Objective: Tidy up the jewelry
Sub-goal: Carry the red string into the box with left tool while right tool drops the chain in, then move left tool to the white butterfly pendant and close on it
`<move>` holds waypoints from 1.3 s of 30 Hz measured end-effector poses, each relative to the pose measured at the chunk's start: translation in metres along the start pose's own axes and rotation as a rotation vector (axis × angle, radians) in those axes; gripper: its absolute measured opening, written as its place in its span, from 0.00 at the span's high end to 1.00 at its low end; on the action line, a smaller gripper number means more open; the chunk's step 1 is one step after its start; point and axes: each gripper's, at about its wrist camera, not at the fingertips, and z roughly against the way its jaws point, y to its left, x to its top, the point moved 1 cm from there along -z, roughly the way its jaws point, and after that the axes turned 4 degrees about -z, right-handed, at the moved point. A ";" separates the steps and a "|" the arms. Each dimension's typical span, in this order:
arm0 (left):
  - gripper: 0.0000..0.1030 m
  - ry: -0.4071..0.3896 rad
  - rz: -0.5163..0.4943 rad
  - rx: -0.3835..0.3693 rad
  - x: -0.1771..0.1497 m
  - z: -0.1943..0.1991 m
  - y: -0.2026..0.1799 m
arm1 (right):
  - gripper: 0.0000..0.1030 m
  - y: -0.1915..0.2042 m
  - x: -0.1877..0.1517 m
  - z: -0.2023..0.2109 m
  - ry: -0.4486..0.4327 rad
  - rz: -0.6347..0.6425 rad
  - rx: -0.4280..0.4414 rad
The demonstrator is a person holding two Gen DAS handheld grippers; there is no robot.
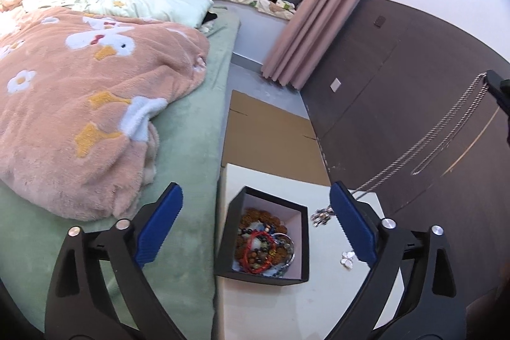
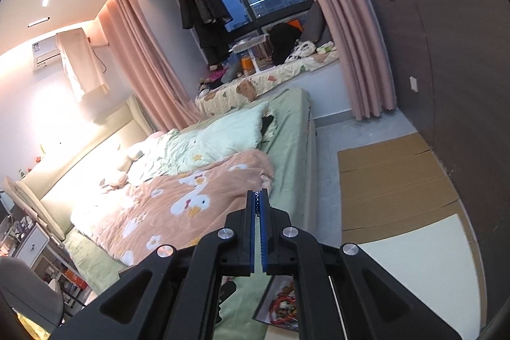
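Left to right: green bed [image 1: 178, 148] with a pink duck-print blanket [image 1: 79, 117] fills the left side, then the left gripper [image 1: 255, 222], jaws spread wide with nothing between the blue pads [image 1: 159, 228]. Between the pads in the left wrist view sits a black jewelry box [image 1: 271, 273], lid off, on a white tabletop [image 1: 318, 301]; inside it is a pile of bead bracelets [image 1: 264, 241], red, brown and dark ones mixed. Just right of the box on the tabletop: a small sparkly cluster piece [image 1: 322, 215] and a white butterfly-shaped piece [image 1: 347, 258], both apart from the box. Far right edge, a silver chain [image 1: 452, 129] hangs in a long loop from the right gripper [image 1: 497, 91], lower end near the tabletop's back corner. Only the left view shows the chain's hang and the loose pieces. The right wrist view shows the right gripper [image 2: 258, 196] pinched closed with dark links visible in the slit between its pads, and just a sliver of the box [image 2: 280, 305] under the linkage. Room: flattened cardboard [image 1: 271, 129] on the grey floor beyond the tabletop, dark wood wardrobe wall [image 1: 398, 85] on the right, pink curtains [image 1: 322, 15], window bench with clutter, dusk outside. Right view adds a wall air conditioner [image 2: 44, 53] and ceiling light strip.
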 end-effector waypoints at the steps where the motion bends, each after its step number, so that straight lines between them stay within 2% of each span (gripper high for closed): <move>1: 0.06 -0.006 0.005 0.004 0.001 0.001 0.003 | 0.97 0.002 -0.002 -0.007 0.012 0.001 0.003; 10: 0.05 0.019 0.039 0.063 0.005 -0.006 0.021 | 0.97 0.011 -0.029 -0.064 0.080 0.015 -0.002; 12: 0.05 0.041 0.032 0.076 0.004 -0.010 0.022 | 0.93 0.007 -0.037 -0.077 0.110 0.017 -0.036; 14: 0.05 0.068 0.022 0.083 0.004 -0.016 0.021 | 0.90 -0.004 -0.049 -0.088 0.175 -0.005 -0.041; 15: 0.05 0.084 0.016 0.080 0.004 -0.019 0.021 | 0.84 -0.010 -0.055 -0.089 0.192 -0.011 -0.053; 17: 0.05 0.097 0.008 0.094 0.003 -0.020 0.019 | 0.37 -0.021 -0.062 -0.085 0.184 -0.014 -0.079; 18: 0.05 0.103 -0.003 0.107 0.003 -0.022 0.018 | 0.34 -0.025 -0.065 -0.081 0.171 -0.010 -0.088; 22: 0.05 0.147 -0.037 0.159 0.000 -0.026 0.010 | 0.34 -0.051 -0.076 -0.069 0.207 -0.035 -0.118; 23: 0.05 0.145 -0.048 0.165 -0.002 -0.025 0.007 | 0.29 -0.056 -0.079 -0.064 0.212 -0.036 -0.129; 28: 0.05 0.126 -0.144 0.116 -0.014 -0.017 -0.017 | 0.15 -0.086 -0.093 -0.038 0.241 -0.042 -0.166; 32: 0.05 0.137 -0.222 0.074 -0.027 -0.014 -0.040 | 0.07 -0.109 -0.101 -0.016 0.249 -0.049 -0.204; 36: 0.05 0.132 -0.292 0.017 -0.041 -0.009 -0.065 | 0.07 -0.129 -0.105 0.004 0.264 -0.063 -0.217; 39: 0.05 0.119 -0.332 0.015 -0.050 -0.005 -0.083 | 0.07 -0.146 -0.113 0.021 0.266 -0.085 -0.222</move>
